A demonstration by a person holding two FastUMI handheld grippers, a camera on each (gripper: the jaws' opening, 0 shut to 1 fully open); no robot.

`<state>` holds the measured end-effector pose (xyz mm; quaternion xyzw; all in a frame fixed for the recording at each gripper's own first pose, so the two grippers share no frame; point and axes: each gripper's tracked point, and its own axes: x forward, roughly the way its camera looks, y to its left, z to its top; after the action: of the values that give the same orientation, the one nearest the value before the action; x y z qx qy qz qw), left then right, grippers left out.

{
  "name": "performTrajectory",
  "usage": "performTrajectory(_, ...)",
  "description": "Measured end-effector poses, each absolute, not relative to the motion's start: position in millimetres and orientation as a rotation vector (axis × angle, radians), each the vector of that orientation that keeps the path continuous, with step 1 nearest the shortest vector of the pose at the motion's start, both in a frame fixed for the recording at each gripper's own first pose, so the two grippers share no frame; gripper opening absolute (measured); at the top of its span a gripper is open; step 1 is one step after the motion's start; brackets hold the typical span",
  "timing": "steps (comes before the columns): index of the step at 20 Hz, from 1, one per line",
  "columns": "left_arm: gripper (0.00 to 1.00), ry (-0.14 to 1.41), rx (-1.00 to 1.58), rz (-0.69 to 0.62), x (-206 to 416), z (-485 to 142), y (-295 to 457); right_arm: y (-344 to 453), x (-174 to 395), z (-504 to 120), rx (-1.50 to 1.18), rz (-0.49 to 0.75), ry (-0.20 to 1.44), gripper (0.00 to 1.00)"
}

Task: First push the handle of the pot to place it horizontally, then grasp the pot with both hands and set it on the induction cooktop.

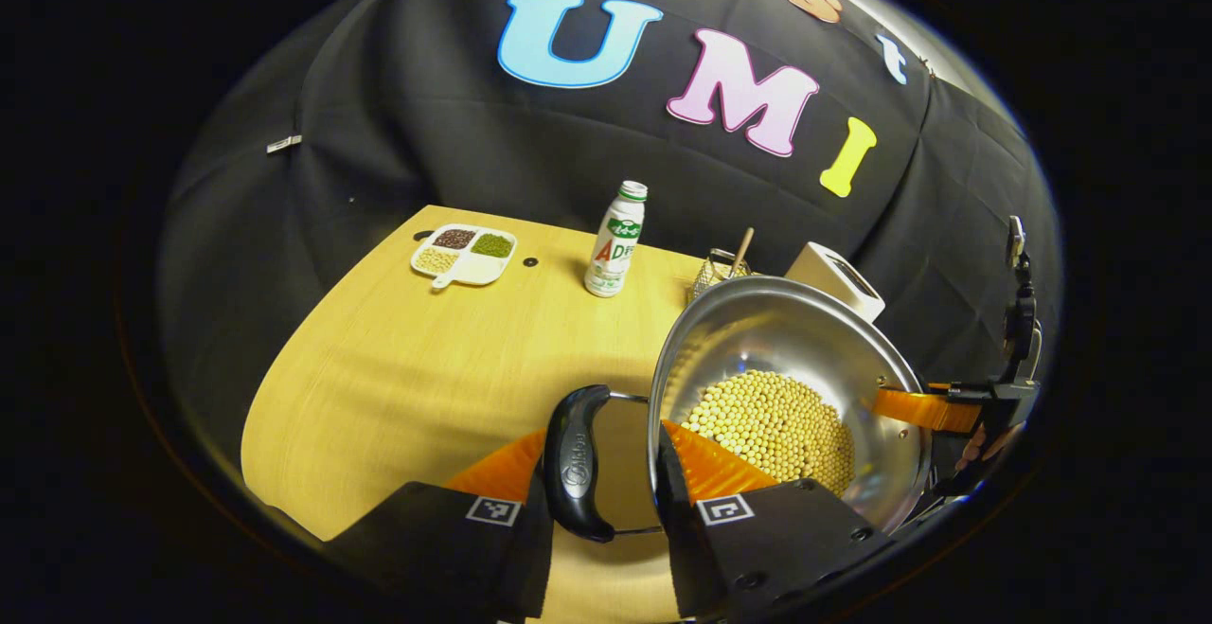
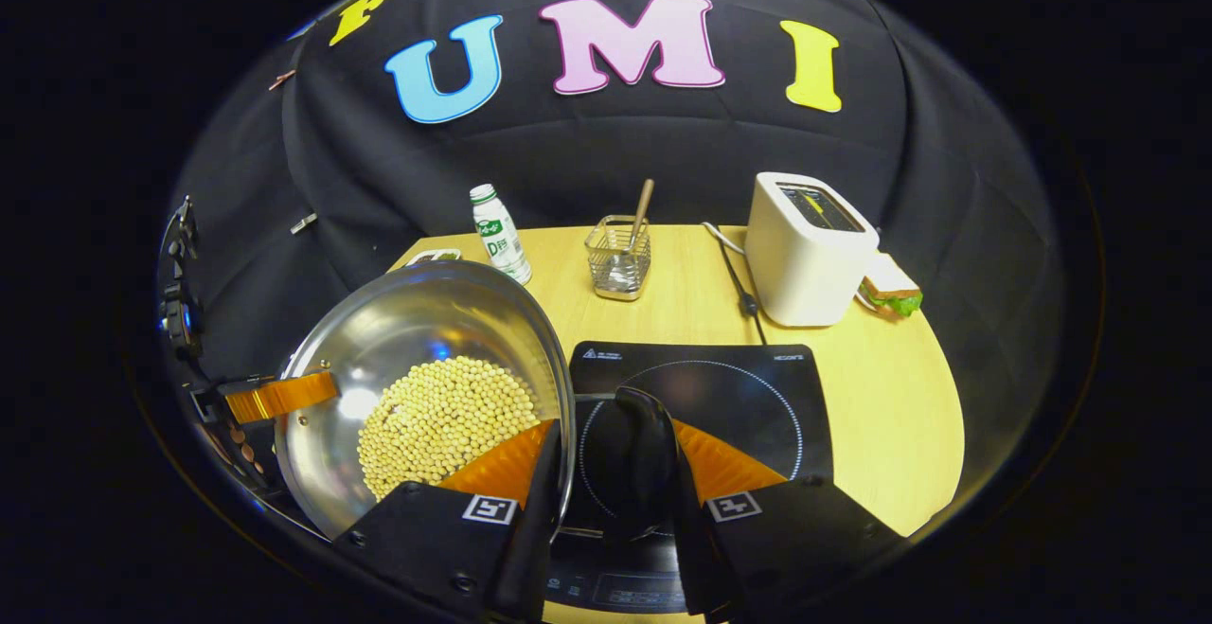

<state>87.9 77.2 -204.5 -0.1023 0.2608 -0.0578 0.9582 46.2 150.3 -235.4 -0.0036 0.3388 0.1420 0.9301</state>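
Now your left claw [image 1: 606, 472] is clamped on one black pot handle [image 1: 575, 463], your right claw [image 2: 611, 477] on the other handle [image 2: 644, 458]. The pot [image 2: 417, 359], holding yellow beans [image 2: 440, 420], hangs above the bench [image 1: 398, 378], its right side over the cooktop [image 2: 701, 387]; bottle [image 2: 500, 233] and toaster [image 2: 805, 250] beyond.

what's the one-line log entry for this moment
stage: two-handed carry | left gripper: shut on left pot handle | right gripper: shut on right pot handle | pot: holds beans, tilted | induction cooktop: bare
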Motion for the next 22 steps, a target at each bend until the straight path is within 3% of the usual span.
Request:
performTrajectory(12,0.53,0.552,-0.185,-0.179,120,-209,-19,57,70,-232,0.025,0.234,0.709,0.58)
performTrajectory(13,0.53,0.553,-0.185,-0.184,123,-210,-26,50,72,-232,0.026,0.234,0.709,0.53)
performTrajectory(14,0.53,0.557,-0.185,-0.188,126,-211,-33,44,75,-233,0.027,0.230,0.709,0.58)
performTrajectory(16,0.53,0.565,-0.187,-0.193,132,-216,-46,31,80,-236,0.027,0.222,0.715,0.53)
performTrajectory(22,0.53,0.600,-0.193,-0.194,143,-237,-80,-2,90,-255,0.026,0.207,0.751,0.58)
